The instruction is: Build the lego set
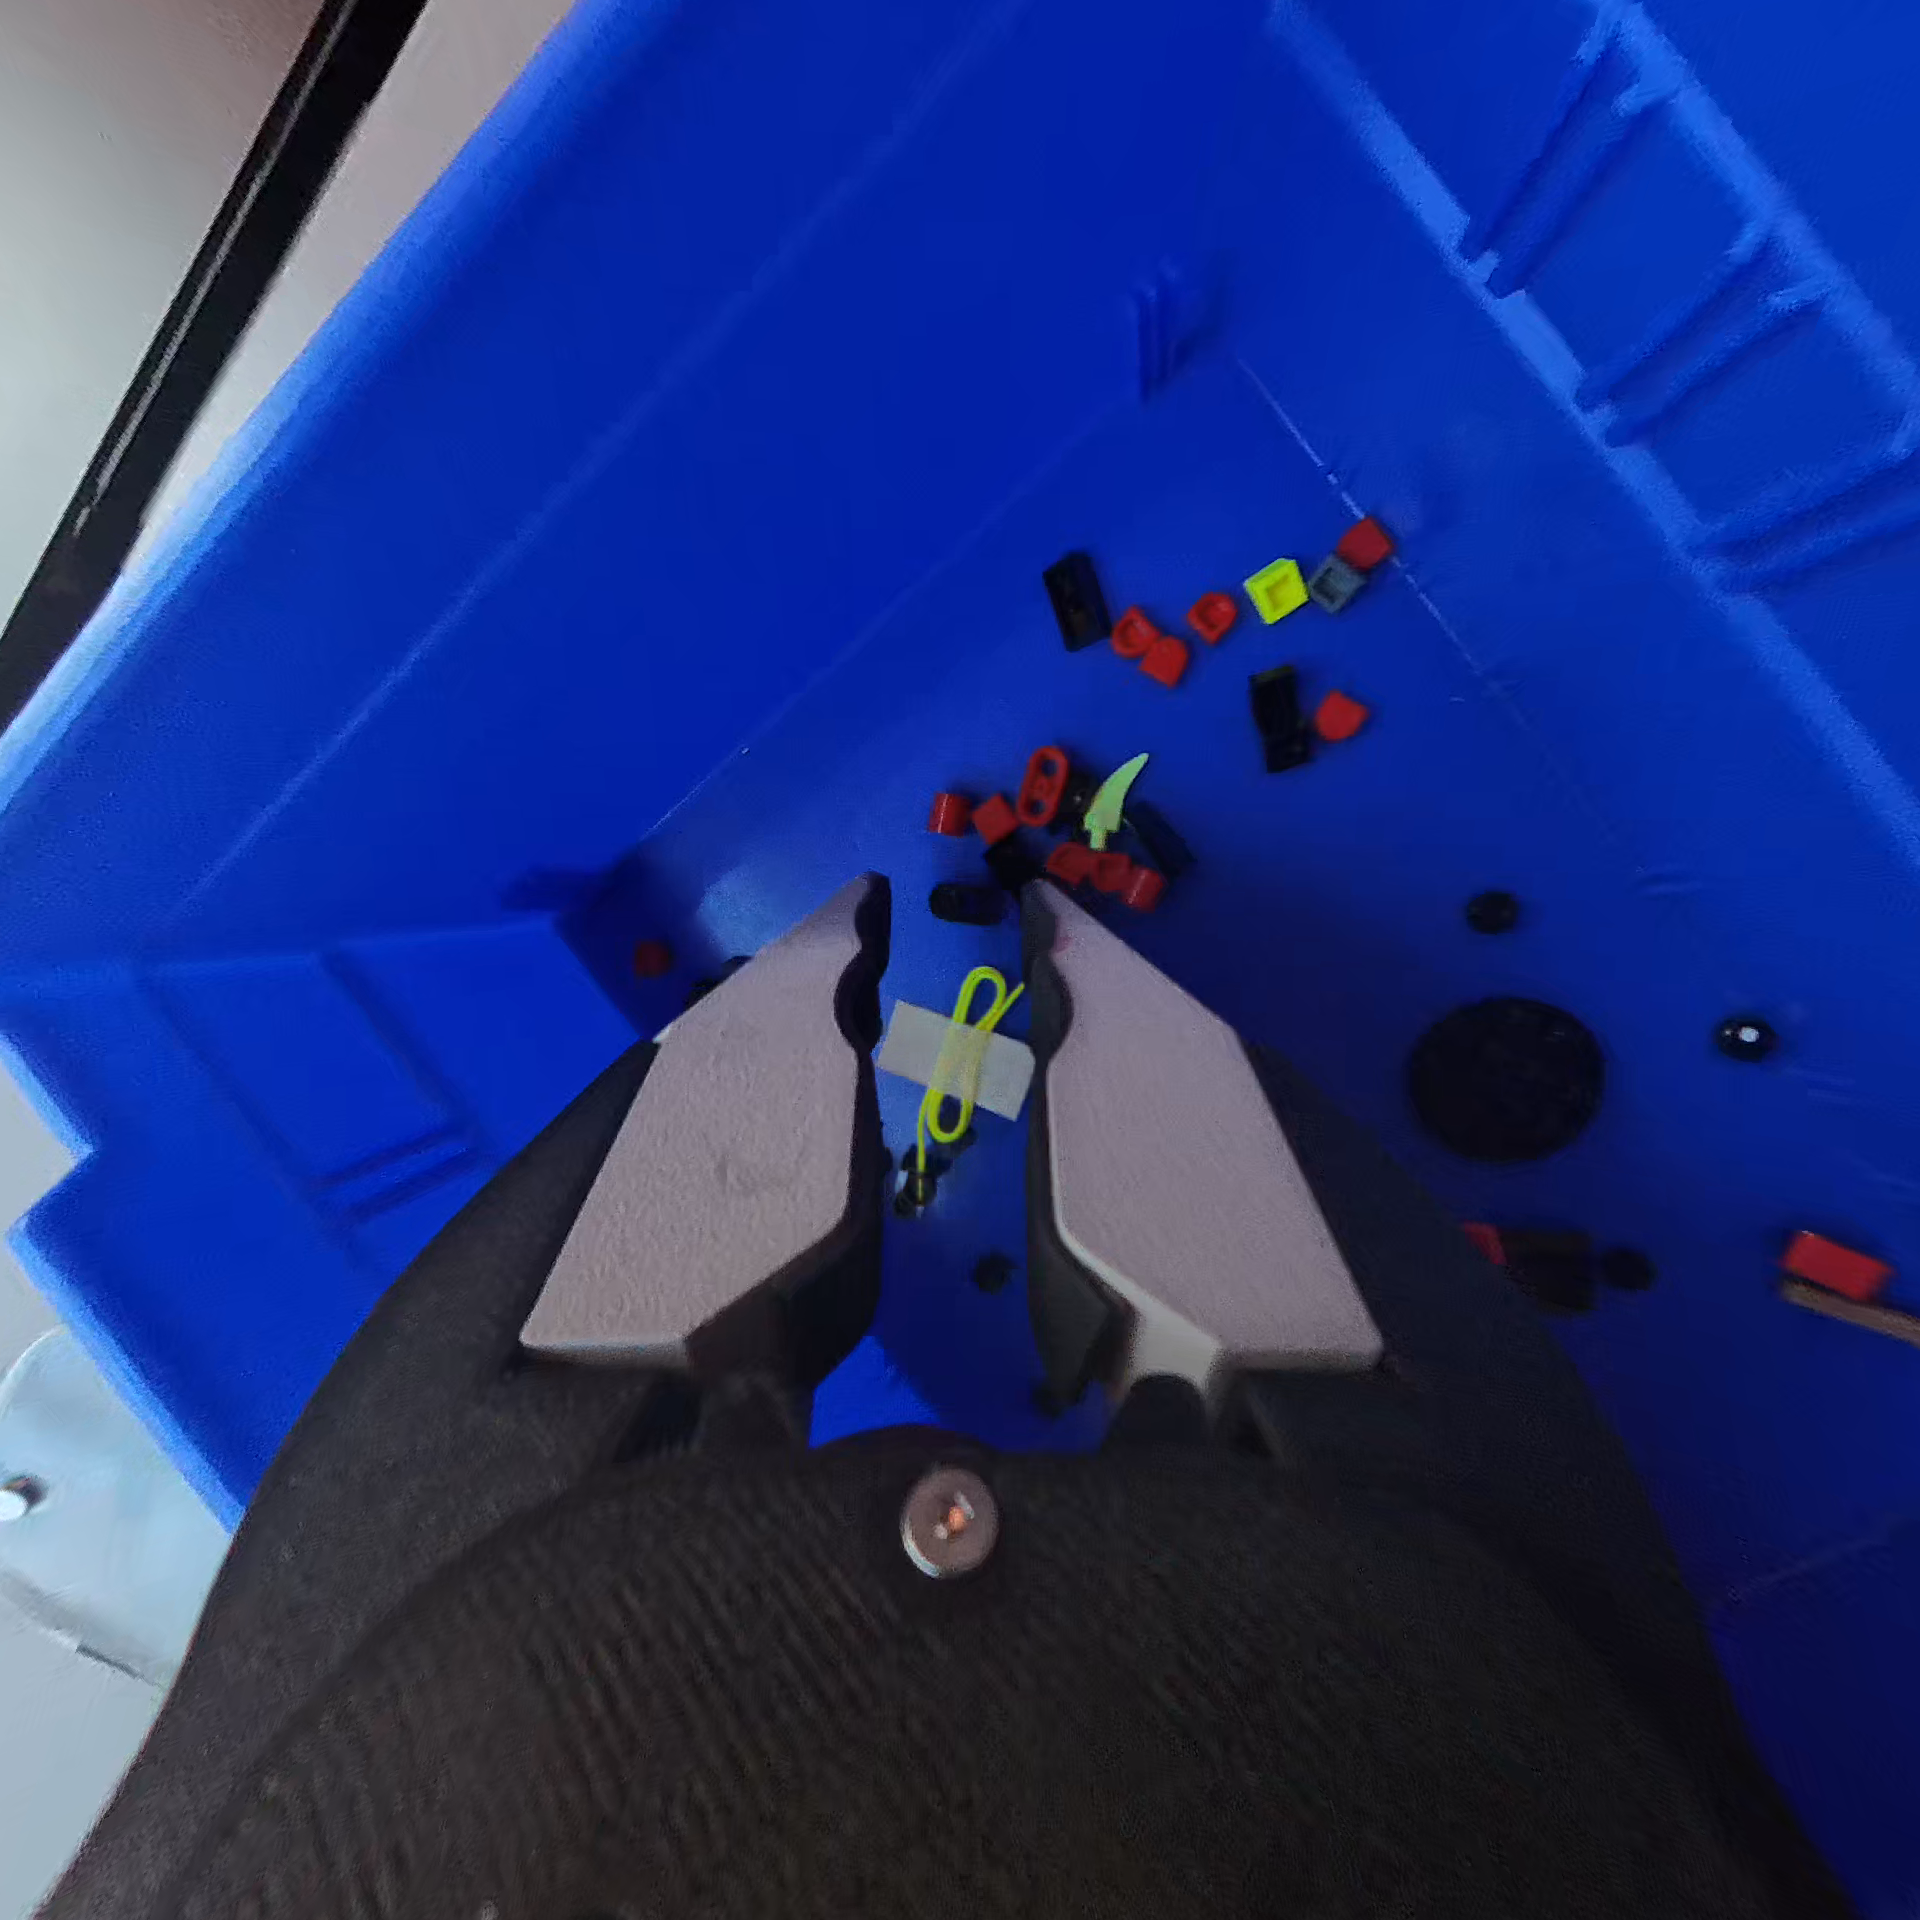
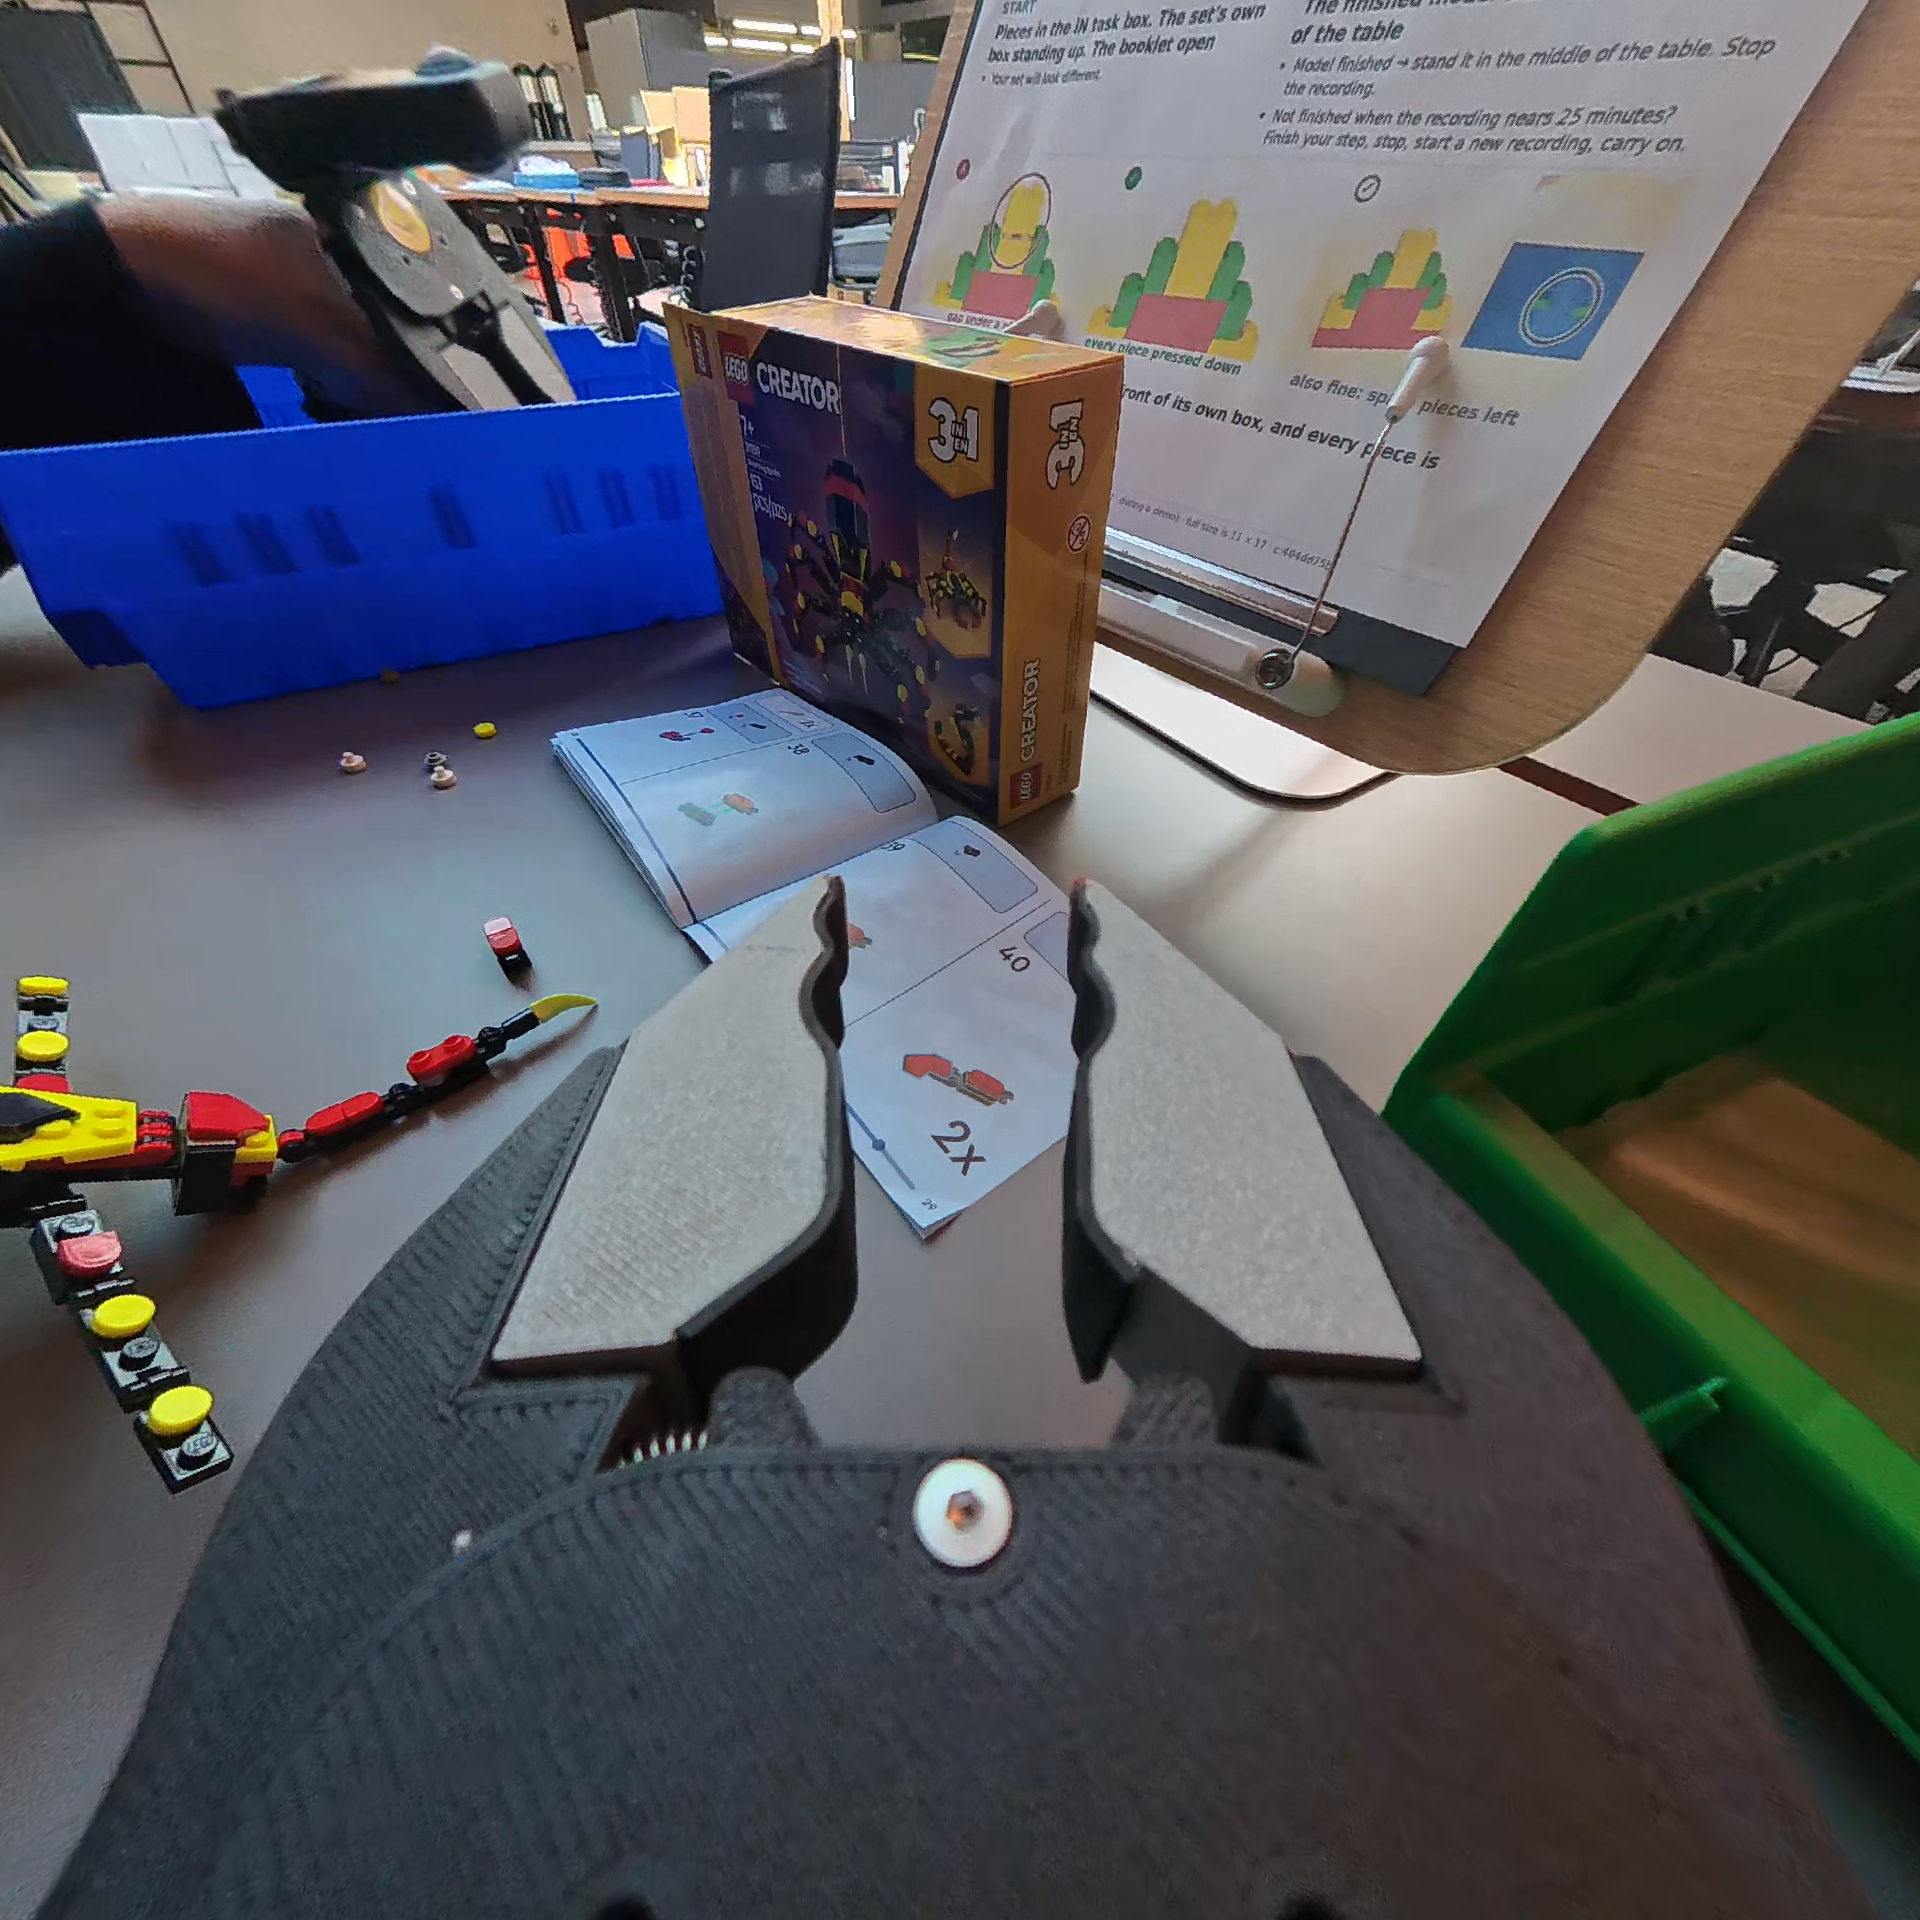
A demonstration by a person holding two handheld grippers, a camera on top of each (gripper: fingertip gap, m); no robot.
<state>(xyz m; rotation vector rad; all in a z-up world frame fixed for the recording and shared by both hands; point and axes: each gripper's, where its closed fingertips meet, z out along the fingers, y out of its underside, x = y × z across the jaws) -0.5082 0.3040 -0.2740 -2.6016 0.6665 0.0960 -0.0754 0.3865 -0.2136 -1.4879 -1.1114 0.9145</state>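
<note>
My left gripper (image 1: 954,894) is open and empty inside the blue bin (image 1: 644,499), above loose pieces on its floor. A yellow-green string taped to a white strip (image 1: 961,1049) lies between its fingers. Red and black small pieces (image 1: 1049,831) and a pale green claw (image 1: 1114,798) lie just past the tips. My right gripper (image 2: 951,899) is open and empty above the open instruction booklet (image 2: 790,810). The partly built red, yellow and black model (image 2: 135,1132) lies at the left with a leg ending in a yellow claw (image 2: 561,1006). The left gripper also shows in the right wrist view (image 2: 468,343), reaching into the blue bin (image 2: 364,540).
The set's box (image 2: 894,540) stands behind the booklet. A wooden stand with an instruction sheet (image 2: 1455,260) is at the back right. A green bin (image 2: 1662,1091) sits at the right. A small red-black piece (image 2: 506,940) and tiny studs (image 2: 436,769) lie on the table. Tip to tip, the grippers are about 45 centimeters apart.
</note>
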